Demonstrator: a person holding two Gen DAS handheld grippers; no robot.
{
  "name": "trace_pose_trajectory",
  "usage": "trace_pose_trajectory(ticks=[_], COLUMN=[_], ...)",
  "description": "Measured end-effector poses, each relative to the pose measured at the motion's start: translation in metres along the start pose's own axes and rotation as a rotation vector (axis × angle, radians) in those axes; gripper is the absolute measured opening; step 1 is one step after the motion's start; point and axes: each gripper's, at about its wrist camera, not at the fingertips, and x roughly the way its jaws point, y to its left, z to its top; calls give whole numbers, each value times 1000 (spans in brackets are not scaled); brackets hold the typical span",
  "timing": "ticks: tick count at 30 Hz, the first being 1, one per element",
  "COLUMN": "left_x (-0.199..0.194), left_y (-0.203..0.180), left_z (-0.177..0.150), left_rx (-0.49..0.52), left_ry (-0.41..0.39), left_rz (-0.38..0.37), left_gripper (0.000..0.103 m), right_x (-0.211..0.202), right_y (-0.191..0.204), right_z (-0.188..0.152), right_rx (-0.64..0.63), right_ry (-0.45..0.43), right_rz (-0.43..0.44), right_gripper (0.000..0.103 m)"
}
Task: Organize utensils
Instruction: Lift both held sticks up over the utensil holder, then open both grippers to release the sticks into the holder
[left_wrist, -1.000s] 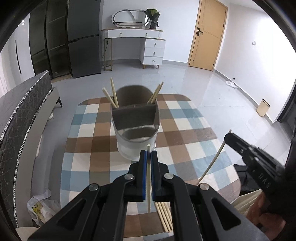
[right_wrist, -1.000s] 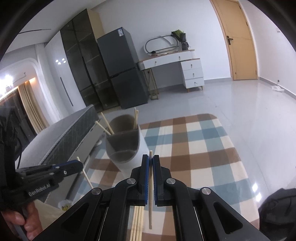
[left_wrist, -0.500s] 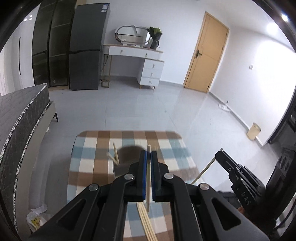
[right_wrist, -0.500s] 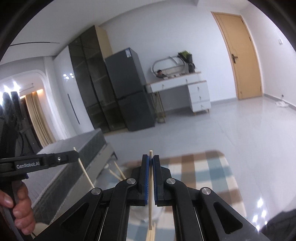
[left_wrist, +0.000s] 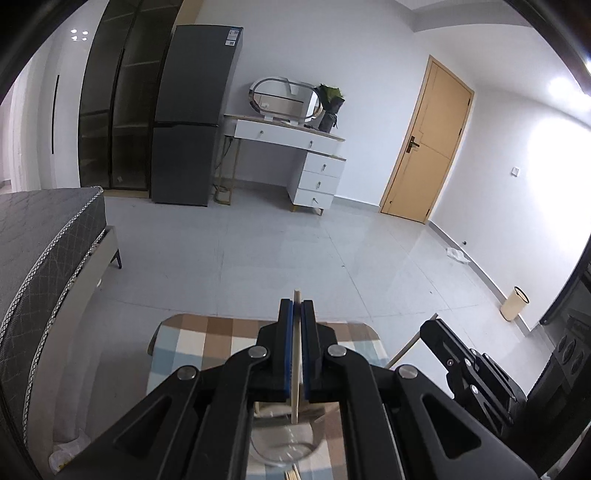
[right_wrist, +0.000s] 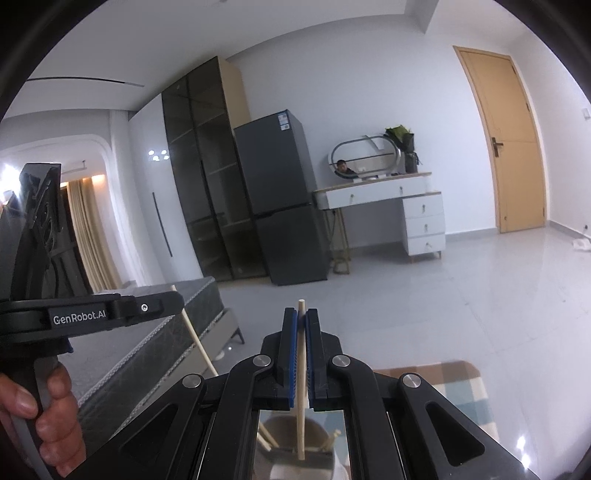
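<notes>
- Since the earlier frames, you had lifted both grippers: the checked table and the holder, once filling the middle of each view, had sunk to the bottom edge, and the far room filled the rest.
- Your left gripper (left_wrist: 296, 314) was pressed together on one chopstick (left_wrist: 296, 354), held nearly upright between the blue pads (left_wrist: 288, 347), its lower end hanging above the holder (left_wrist: 282, 446).
- Your right gripper (right_wrist: 301, 325) was likewise pinching a single chopstick (right_wrist: 301, 373), its tip pointing down at the mouth of the holder (right_wrist: 295, 461) seen between the arms.
- In the left wrist view the right gripper (left_wrist: 430, 326) showed at the right with its stick slanting below it; in the right wrist view the left gripper (right_wrist: 173, 304) showed at the left, your hand (right_wrist: 40, 417) around its grip.
- Done so far, as judged: a few chopsticks (right_wrist: 267, 437) already stood in the holder.
- Left to do, as judged: both held sticks had yet to be lowered in and released, and loose ends (left_wrist: 293, 474) at the bottom edge suggested more lying on the checked table (left_wrist: 199, 343).
- How many remained could not be told.
</notes>
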Motion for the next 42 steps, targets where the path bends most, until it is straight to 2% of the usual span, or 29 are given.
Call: trace_pose_trajectory(ticks=[10, 19, 24, 28, 30, 31, 32, 33, 34, 35, 38, 42], left_x=[44, 57, 57, 46, 39, 33, 27, 23, 15, 6, -15, -42], left_y=[21, 20, 20, 8, 5, 4, 3, 3, 1, -2, -6, -15], left_z=[-17, -23, -20, -22, -23, -24, -24, -24, -25, -26, -29, -37], left_rx=[-25, -32, -51, -12, -18, -24, -27, -29, -29, -25, -16, -16], left_ry=[30, 87, 144, 174, 176, 175, 171, 165, 151, 131, 96, 67], left_rz=[-3, -13, -22, -9, 7, 15, 20, 29, 47, 59, 75, 103], left_gripper=[0, 0, 0, 2, 3, 9, 22, 29, 41, 49, 62, 68], right_x=[40, 51, 44, 37, 29, 23, 17, 13, 5, -1, -23, -54], right_y=[-8, -24, -29, -33, -34, -36, -38, -40, -42, -44, -45, -41], right_z=[-27, -46, -50, -44, -44, -45, -45, -44, -45, -45, -45, -45], right_rx=[-1, 15, 40, 50, 55, 64, 73, 79, 84, 88, 98, 93], right_ry=[24, 76, 98, 102, 105, 105, 105, 107, 108, 108, 99, 71], right_rz=[12, 19, 41, 43, 25, 15, 6, -2, -13, -21, -32, -40], right_gripper=[4, 4, 7, 12, 20, 24, 26, 29, 32, 37, 49, 60])
